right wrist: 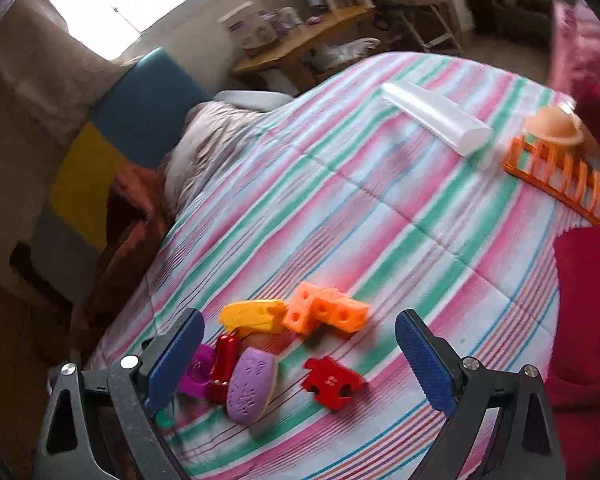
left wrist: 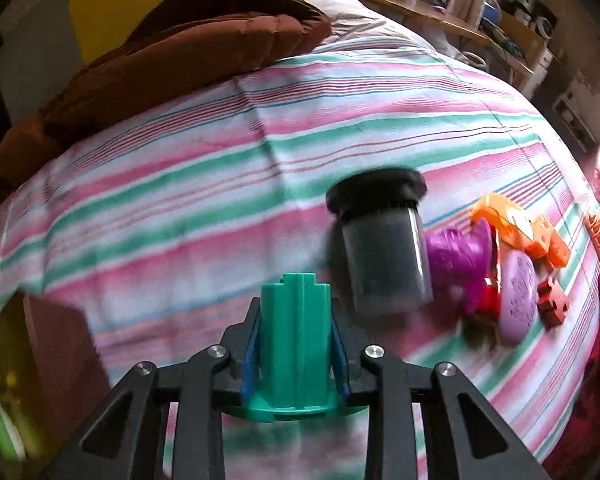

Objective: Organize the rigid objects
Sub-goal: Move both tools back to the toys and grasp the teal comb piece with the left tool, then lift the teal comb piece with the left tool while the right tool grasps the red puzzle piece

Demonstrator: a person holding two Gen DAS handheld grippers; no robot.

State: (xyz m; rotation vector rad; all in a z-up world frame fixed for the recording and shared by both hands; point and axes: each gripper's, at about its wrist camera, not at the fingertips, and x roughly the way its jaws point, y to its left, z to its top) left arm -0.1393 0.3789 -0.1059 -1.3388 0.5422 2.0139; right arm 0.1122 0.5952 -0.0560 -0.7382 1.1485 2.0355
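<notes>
Green piece (left wrist: 295,344) clamped in left gripper (left wrist: 296,350); right gripper (right wrist: 298,364) wide open.

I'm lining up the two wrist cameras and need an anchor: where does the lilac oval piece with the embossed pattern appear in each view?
Left wrist: lilac oval piece at right of frame, beside the red block, right of the purple toy.
Right wrist: lilac oval piece at lower centre-left, between the open right gripper fingers.
Shared landmark: orange holed blocks.
</notes>
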